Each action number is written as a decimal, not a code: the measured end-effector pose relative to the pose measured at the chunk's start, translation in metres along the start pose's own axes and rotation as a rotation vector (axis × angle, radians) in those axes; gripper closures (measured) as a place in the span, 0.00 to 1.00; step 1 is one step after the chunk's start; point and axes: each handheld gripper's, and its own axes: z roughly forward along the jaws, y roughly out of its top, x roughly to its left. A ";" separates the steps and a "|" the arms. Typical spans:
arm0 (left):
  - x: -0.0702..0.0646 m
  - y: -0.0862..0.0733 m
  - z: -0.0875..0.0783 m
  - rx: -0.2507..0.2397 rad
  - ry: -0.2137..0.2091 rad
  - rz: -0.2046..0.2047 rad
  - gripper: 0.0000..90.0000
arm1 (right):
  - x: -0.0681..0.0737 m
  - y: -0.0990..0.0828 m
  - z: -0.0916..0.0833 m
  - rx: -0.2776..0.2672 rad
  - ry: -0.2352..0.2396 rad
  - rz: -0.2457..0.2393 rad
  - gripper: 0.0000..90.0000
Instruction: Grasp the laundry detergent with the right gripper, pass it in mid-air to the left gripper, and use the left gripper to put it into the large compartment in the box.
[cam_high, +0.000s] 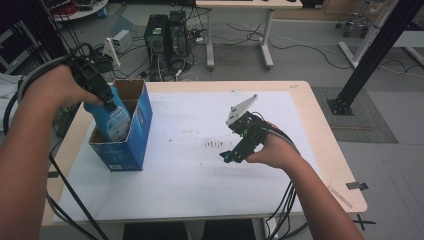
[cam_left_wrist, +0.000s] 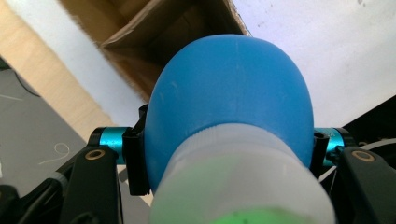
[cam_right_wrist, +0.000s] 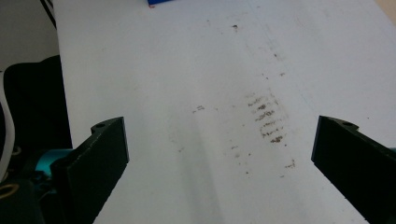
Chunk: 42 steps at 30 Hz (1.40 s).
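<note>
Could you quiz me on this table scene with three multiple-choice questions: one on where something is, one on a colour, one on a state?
1. Where is the blue bottle?
A. partly inside the open box
B. flat on the white sheet
C. on the floor

2. What colour is the box outside?
A. red
B. blue
C. green

3. How are the right tool's jaws?
A. shut on the bottle
B. open, nothing between
C. shut on the box

Answers:
1 A, the left tool holds it in the box's mouth.
2 B, blue walls.
3 B, sheet between the jaws.

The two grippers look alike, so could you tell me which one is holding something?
The left gripper: its jaws clamp a blue bottle over the blue box. The right gripper is open above the white sheet.
</note>
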 end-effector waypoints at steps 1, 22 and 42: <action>0.000 0.000 0.000 0.000 0.000 0.000 0.42 | 0.000 0.000 0.000 0.000 0.000 0.000 0.03; 0.004 0.006 0.065 0.044 -0.001 0.092 0.42 | -0.001 -0.002 0.000 0.007 0.002 0.009 0.03; 0.006 0.004 0.098 0.055 0.001 0.096 0.42 | 0.001 -0.006 0.006 0.010 0.005 0.012 0.03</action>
